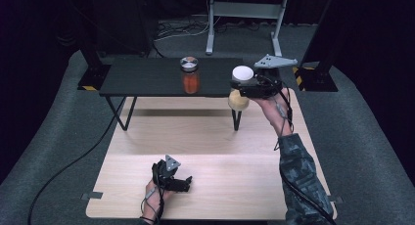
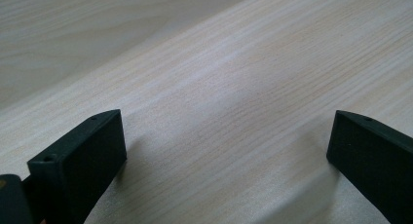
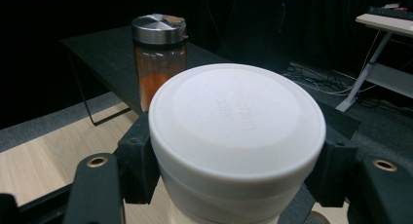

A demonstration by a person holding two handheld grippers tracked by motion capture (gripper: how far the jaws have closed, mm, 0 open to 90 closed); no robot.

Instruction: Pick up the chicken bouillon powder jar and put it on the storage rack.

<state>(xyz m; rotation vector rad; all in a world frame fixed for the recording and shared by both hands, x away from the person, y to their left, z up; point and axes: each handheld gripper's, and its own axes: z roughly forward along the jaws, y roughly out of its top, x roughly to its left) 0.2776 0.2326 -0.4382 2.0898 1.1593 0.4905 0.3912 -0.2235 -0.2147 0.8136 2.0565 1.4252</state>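
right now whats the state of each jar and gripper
white-lid jar: lid on, upright, held in the air at the black shelf's front edge
orange jar: metal lid on, upright on the shelf
right gripper: shut on the white-lid jar, just under its lid
left gripper: open, nothing between, low over the table

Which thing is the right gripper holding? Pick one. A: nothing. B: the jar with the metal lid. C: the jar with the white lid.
C: the right gripper is clamped on the white-lidded jar, while the metal-lidded jar stands free on the black shelf.
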